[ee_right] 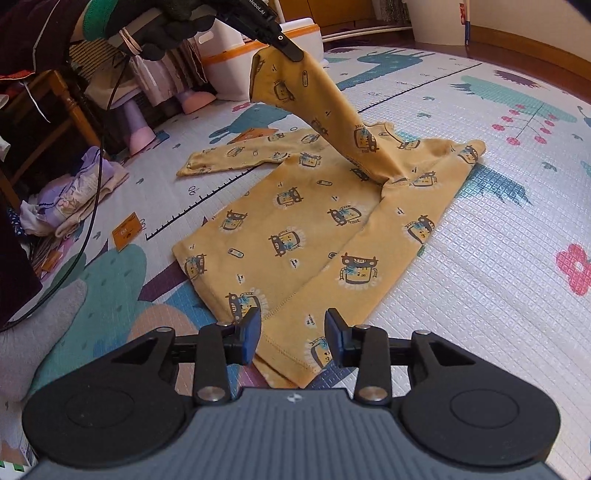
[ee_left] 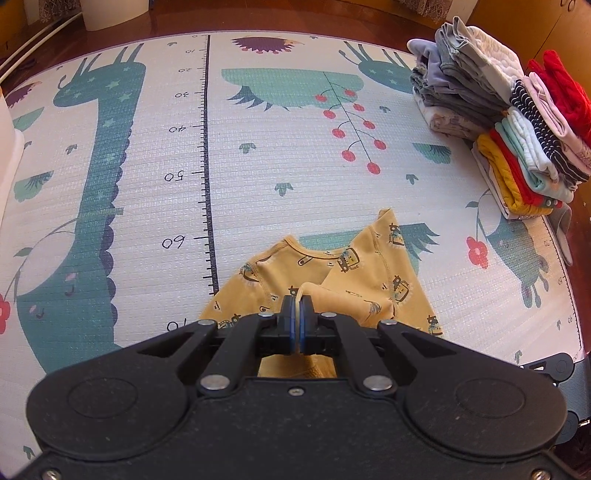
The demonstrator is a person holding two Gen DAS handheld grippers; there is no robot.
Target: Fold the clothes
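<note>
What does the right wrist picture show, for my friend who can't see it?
A yellow shirt with little car prints lies flat on a play mat. The left gripper, held in a gloved hand, lifts one sleeve up. The right gripper hovers open over the shirt's hem.

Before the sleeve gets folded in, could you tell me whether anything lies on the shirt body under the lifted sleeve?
Nothing visible does. The left tongs hold the sleeve up over the yellow shirt, whose body lies bare on the mat.
</note>
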